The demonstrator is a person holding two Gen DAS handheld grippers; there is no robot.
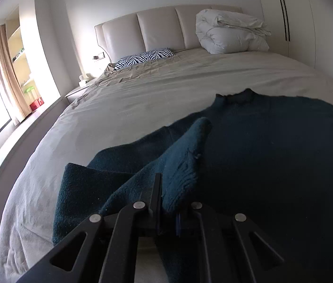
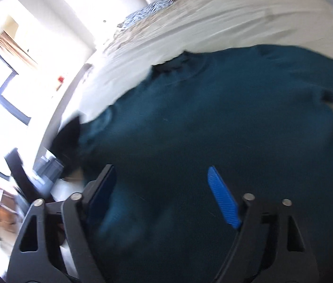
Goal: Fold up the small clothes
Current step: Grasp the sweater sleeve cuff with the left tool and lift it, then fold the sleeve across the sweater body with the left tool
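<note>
Across the lower half of the left wrist view: teal knit sweater [image 1: 260, 153], spread on the bed [image 1: 142, 99], collar toward the frame's upper centre. One sleeve [image 1: 185, 155] is lifted and runs down to the left gripper [image 1: 166, 214] at lower centre; its fingers are clenched on the sleeve cloth. Upper centre: padded headboard [image 1: 142, 30]. Upper right: folded white duvet [image 1: 230, 33]. Centre left of the headboard: zebra-print pillow [image 1: 145, 57]. Far left: window with curtain [image 1: 3, 70].

Right wrist view, blurred by motion: sweater [image 2: 213, 122] fills the centre and right of the frame, flat on the bed [image 2: 237, 16]. Bottom centre: right gripper [image 2: 164, 188], fingers [image 2: 223, 198] released and spread wide, blue pads facing inward, hovering over the sweater's body with no cloth between them. Upper centre: zebra-print pillow [image 2: 147, 14]. Left edge: bright window, overexposed.
</note>
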